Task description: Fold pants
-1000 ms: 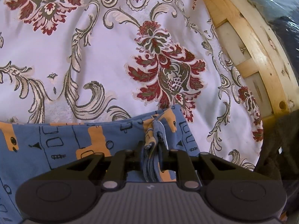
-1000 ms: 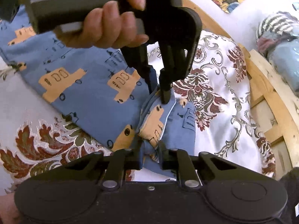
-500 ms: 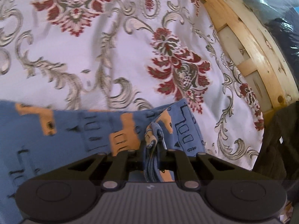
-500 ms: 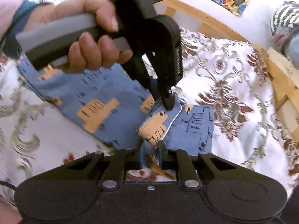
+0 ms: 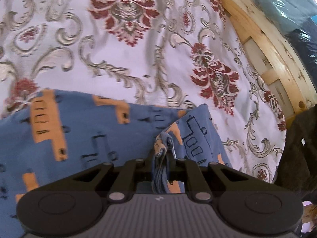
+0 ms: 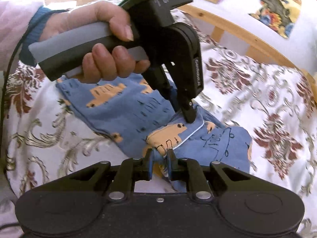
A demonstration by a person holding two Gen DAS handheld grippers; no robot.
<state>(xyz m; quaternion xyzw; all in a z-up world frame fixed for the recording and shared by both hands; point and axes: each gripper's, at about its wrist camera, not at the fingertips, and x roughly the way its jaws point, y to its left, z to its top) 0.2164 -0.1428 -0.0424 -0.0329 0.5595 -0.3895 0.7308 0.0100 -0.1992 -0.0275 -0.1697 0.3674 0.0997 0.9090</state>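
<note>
The pants [image 5: 79, 134] are blue with orange vehicle prints and lie on a floral bedspread [image 5: 122, 59]. My left gripper [image 5: 164, 158] is shut on a bunched edge of the pants, which stick up between its fingers. In the right wrist view the pants [image 6: 122, 107] stretch left and away, and my right gripper [image 6: 159, 158] is shut on a folded corner of them. The left gripper [image 6: 184, 113], held by a hand [image 6: 103, 45], pinches the same end of the cloth just beyond my right gripper.
A wooden bed frame [image 5: 263, 45] curves along the right, with blue and dark bundles [image 5: 287, 6] beyond it. Dark fabric [image 5: 297, 154] hangs at the right edge. A colourful cloth [image 6: 273, 4] lies behind the frame [image 6: 237, 29] in the right wrist view.
Both grippers have moved together across the bedspread, carrying the held end of the pants over the rest of the cloth. More blue cloth now shows in the left wrist view.
</note>
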